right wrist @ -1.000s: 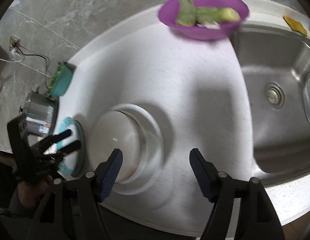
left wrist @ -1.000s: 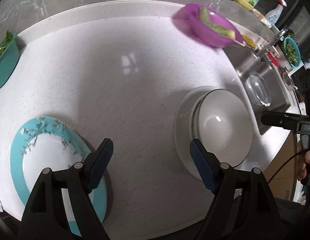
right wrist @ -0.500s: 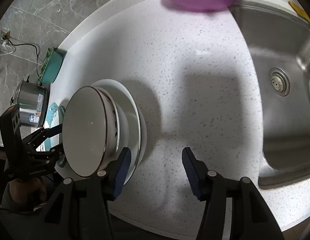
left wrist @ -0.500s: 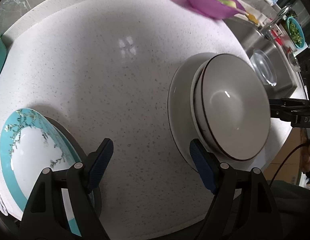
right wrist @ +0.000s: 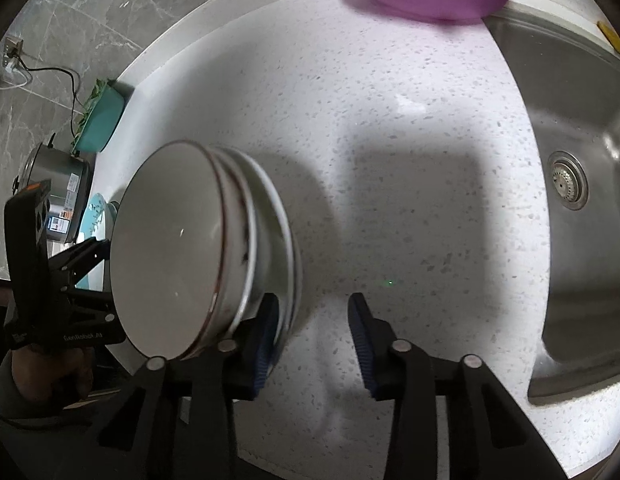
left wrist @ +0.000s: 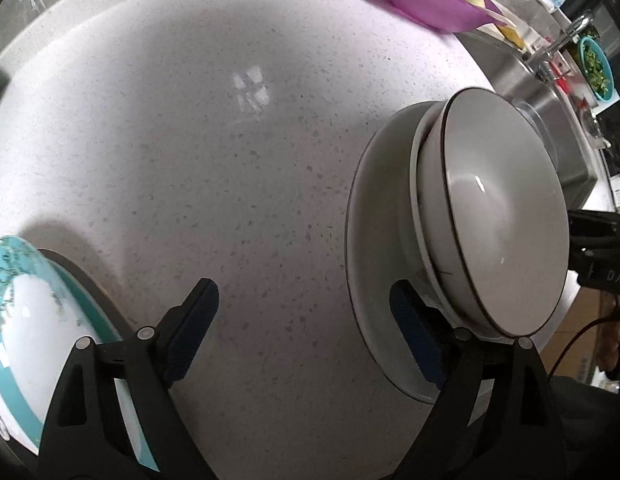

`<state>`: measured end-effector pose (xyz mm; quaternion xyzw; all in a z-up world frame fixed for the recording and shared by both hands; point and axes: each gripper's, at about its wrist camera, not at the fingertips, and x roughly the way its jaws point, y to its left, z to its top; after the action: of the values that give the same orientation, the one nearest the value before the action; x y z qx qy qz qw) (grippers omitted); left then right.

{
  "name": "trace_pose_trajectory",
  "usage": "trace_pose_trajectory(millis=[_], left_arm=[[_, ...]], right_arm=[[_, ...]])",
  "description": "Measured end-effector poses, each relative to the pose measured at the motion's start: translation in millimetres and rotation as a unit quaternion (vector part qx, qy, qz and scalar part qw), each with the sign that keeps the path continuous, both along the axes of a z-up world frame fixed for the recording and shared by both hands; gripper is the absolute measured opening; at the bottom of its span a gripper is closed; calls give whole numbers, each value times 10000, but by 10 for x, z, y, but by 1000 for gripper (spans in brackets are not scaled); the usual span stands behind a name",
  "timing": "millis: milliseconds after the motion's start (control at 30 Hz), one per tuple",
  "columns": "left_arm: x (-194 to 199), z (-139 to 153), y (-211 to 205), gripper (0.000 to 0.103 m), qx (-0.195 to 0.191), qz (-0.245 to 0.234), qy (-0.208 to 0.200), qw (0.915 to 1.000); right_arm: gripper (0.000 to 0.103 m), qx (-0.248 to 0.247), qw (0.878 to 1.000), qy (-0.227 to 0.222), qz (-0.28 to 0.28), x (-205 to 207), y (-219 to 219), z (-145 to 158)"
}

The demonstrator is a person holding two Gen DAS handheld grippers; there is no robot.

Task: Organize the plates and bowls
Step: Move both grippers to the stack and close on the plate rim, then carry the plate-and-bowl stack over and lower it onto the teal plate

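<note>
Speckled white stone forms the tabletop [left wrist: 238, 184], where a glossy grey bowl [left wrist: 506, 216] with a thin dark rim nests in a stack on a broad white plate [left wrist: 374, 240], and a teal-rimmed floral plate [left wrist: 26, 320] sits cut off at the left edge. Left tool [left wrist: 302, 332] hangs with fingers spread wide and empty, its right finger in front of the white plate's near rim. Right tool [right wrist: 312, 340] is likewise parted, its left finger partly hidden behind the stack; whether it touches is unclear.
</note>
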<state>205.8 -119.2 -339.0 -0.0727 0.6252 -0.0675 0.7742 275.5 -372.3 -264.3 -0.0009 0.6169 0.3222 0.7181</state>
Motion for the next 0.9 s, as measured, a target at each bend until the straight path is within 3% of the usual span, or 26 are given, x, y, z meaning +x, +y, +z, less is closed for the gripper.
trace_pose_trajectory(millis=[33, 100, 167, 233, 367, 433, 500, 900], left_arm=[[32, -23, 11, 88, -80, 23, 38, 10000], [49, -76, -35, 84, 183, -13, 51, 9998], [50, -78, -51, 80, 101, 10, -70, 9999], [51, -63, -73, 62, 120, -37, -183, 9998], [69, -16, -136, 41, -48, -121, -418, 9990], [72, 42, -224, 23, -83, -224, -508, 9984], [74, 49, -291, 12, -51, -325, -564, 9979], [48, 100, -341, 11, 71, -320, -627, 9975]], right_arm=[[30, 35, 10000, 27, -3, 5, 10, -9], [25, 60, 10000, 29, -13, 14, 26, -12], [19, 84, 10000, 42, 15, 16, 46, -13], [18, 82, 10000, 40, 0, 15, 63, -24], [16, 130, 9999, 30, -41, 20, 76, -25], [16, 123, 9999, -1, -54, 18, 102, -16], [16, 83, 9999, -57, -46, 18, 126, -4], [15, -59, 9996, -255, -45, -8, 172, 32]])
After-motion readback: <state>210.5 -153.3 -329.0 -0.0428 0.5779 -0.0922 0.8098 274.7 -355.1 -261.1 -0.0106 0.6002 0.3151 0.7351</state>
